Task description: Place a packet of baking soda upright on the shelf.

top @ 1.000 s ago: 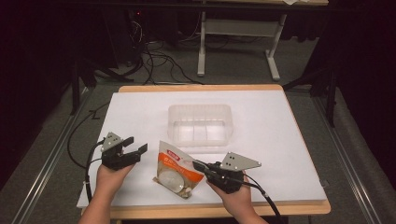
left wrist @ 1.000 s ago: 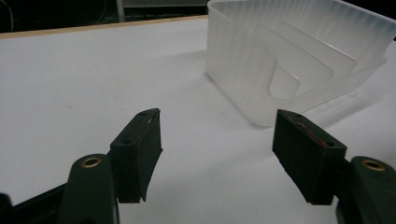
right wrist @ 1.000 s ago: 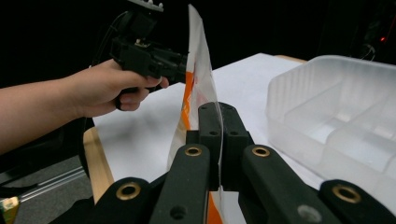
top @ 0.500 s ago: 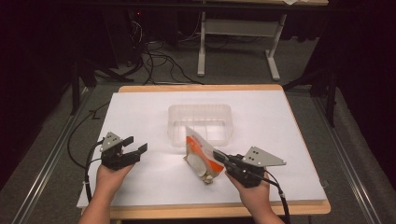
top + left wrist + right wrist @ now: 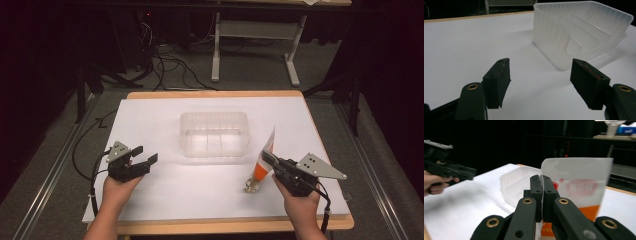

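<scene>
The white table [image 5: 165,200] takes up most of the room in front of the person, its wooden edge showing along the near side, and the biggest thing on it is a clear plastic bin [image 5: 214,134] with shallow dividers inside, sitting a little past the middle. Next in size is the packet [image 5: 263,165], a flat white and orange pouch standing on edge just to the right of the bin and nearer the person, its lower end low over the tabletop or resting on it; I cannot tell which from here. The right gripper [image 5: 270,161] has it pinched by the edge, jaws clamped flat on the film, which the right gripper view shows plainly with the packet [image 5: 579,187] rising upright past the pads. The left gripper [image 5: 146,154] hangs over bare table on the near left, well apart from the bin, jaws spread wide with nothing between them. To my eye this is the carry: the packet is lifted and on its way to the bin. The next move calls for swinging it leftward over the rim, clearing the near wall, then lowering it in before letting go.
</scene>
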Available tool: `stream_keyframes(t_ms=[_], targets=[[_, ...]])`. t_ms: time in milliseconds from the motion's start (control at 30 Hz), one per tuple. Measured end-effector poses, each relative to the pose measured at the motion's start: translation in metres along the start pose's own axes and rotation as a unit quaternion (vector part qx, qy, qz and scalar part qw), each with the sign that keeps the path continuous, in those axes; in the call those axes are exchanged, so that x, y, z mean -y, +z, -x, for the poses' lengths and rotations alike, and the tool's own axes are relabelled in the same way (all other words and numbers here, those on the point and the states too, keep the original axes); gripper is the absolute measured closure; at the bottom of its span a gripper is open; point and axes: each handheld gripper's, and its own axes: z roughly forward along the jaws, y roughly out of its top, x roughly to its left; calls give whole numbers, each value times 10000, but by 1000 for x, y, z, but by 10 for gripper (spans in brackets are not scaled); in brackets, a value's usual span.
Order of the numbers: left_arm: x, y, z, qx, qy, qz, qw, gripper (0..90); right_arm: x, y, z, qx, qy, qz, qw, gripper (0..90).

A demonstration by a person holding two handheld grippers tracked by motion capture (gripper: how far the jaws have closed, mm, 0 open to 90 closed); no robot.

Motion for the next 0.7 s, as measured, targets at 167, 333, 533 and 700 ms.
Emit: stream_keyframes(t_ms=[167, 333, 533, 700], targets=[[0, 1, 1, 6, 45, -25, 10000, 328, 4, -2, 16, 266, -33, -141, 9995, 900], [0, 0, 1, 7, 36, -15, 10000, 328, 7, -1, 21, 423, -101, -245, 9988, 900], [0, -1, 1, 14, 19, 9, 10000, 328, 10, -5, 23, 527, -203, -329, 9979, 900], [0, -2, 1, 20, 25, 8, 10000, 328, 15, -7, 21, 535, -131, -350, 9979, 878]])
